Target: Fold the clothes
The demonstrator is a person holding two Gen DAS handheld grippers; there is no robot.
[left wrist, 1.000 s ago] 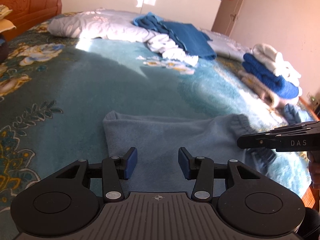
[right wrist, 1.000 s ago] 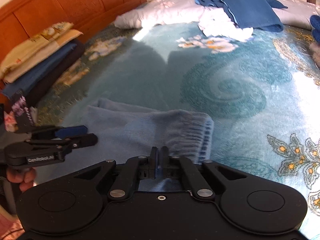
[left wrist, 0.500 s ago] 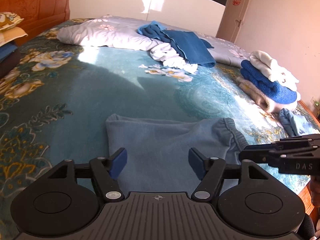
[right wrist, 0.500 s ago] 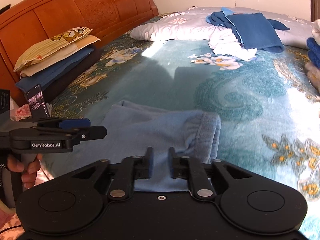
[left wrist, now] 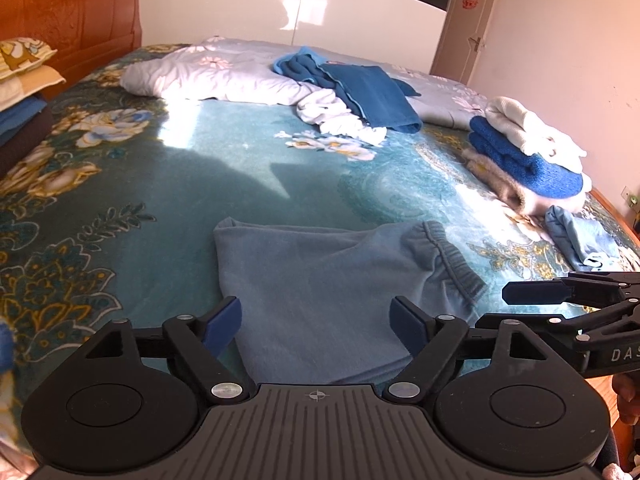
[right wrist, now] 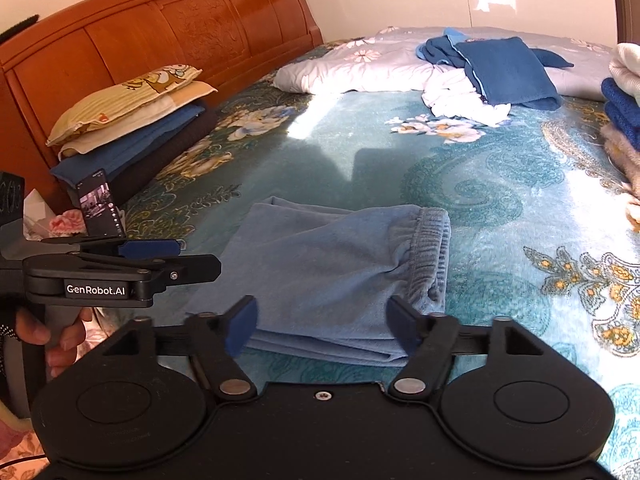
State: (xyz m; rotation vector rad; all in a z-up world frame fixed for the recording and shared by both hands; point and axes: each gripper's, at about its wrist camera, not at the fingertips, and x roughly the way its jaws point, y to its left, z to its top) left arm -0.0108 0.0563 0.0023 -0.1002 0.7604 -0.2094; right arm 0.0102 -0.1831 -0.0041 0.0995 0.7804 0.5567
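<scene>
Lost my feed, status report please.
Left tool open, right tool open, both empty. Folded blue garment lying flat on bedspread. Nothing blocking.

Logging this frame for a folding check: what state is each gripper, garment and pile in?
Left gripper: open, empty.
Right gripper: open, empty.
Light blue pants: folded, flat on the bed, waistband to the right.
Dark blue garment: unfolded, on the quilt.
White garment: crumpled.
Pile at right: folded, stacked.
</scene>
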